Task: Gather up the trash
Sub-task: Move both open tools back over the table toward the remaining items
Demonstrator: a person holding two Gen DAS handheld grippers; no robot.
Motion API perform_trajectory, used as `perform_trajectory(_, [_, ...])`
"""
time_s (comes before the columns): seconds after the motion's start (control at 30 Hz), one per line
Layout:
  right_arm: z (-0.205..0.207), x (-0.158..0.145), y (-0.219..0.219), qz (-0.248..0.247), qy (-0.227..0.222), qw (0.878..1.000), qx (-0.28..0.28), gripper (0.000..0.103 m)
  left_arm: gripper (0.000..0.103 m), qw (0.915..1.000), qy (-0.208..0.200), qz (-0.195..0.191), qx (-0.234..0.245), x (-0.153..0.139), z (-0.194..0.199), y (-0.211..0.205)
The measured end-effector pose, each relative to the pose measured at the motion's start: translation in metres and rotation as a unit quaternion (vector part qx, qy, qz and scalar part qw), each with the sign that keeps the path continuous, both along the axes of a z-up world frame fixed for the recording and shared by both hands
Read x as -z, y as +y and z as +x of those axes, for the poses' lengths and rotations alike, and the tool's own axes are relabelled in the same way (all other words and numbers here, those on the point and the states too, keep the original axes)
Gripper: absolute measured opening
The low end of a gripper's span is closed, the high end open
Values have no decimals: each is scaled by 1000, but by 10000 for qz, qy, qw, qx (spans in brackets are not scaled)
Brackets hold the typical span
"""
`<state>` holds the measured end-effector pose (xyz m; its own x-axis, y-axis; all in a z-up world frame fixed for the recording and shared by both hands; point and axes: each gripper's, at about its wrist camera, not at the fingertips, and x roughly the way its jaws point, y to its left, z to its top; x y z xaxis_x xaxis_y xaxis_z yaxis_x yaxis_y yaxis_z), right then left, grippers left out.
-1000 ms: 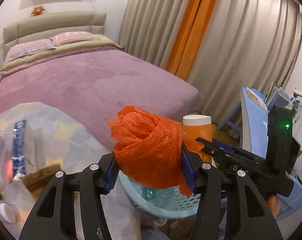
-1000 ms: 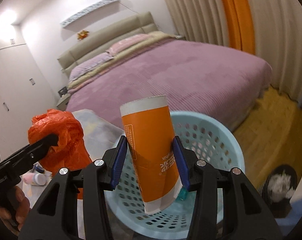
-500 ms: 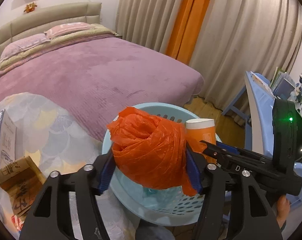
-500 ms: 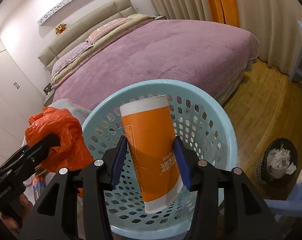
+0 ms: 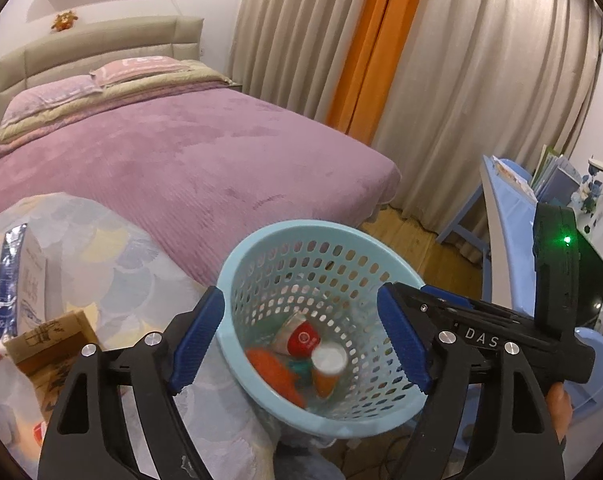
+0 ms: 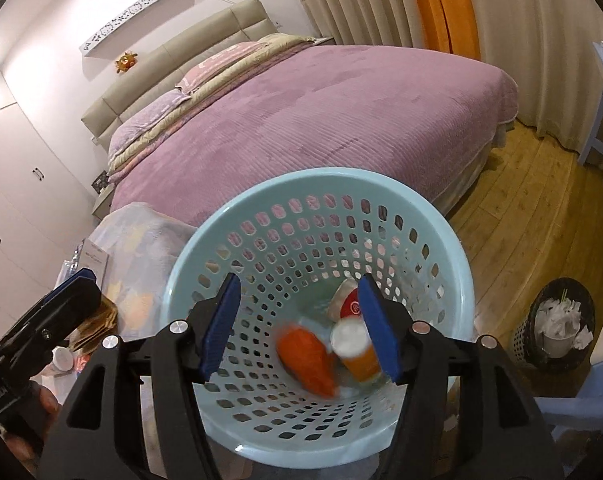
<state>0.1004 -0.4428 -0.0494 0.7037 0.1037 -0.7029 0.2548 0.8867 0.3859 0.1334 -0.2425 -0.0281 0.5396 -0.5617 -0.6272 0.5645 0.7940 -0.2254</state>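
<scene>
With both the left hand-held gripper (image 5: 301, 340) and right hand-held gripper (image 6: 299, 326) opening, empty, over the basket (image 6: 261, 200), lift clear before seeking more trash.

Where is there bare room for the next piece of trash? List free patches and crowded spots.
Free: inside the blue basket, left of the orange bag up to its wall; the patterned cloth between the cardboard box and the basket; the purple bed cover. Crowded: the basket's right side, where the bag, orange cup and red-and-white cup bunch.

Dim, fisheye-warped, motion-blurred basket contents
</scene>
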Motion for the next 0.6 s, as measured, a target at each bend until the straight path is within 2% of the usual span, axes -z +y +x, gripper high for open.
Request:
perform_trajectory(0.3, [-3, -27, 33, -100, -265, 9990, -344, 57, 77, 9992, -216, -246, -239, -21, -14, 42])
perform_trajectory(0.6, [-6, -60, 83, -201, -660, 9940, -853, 57, 77, 9939, -551, -504, -806, -51, -33, 116])
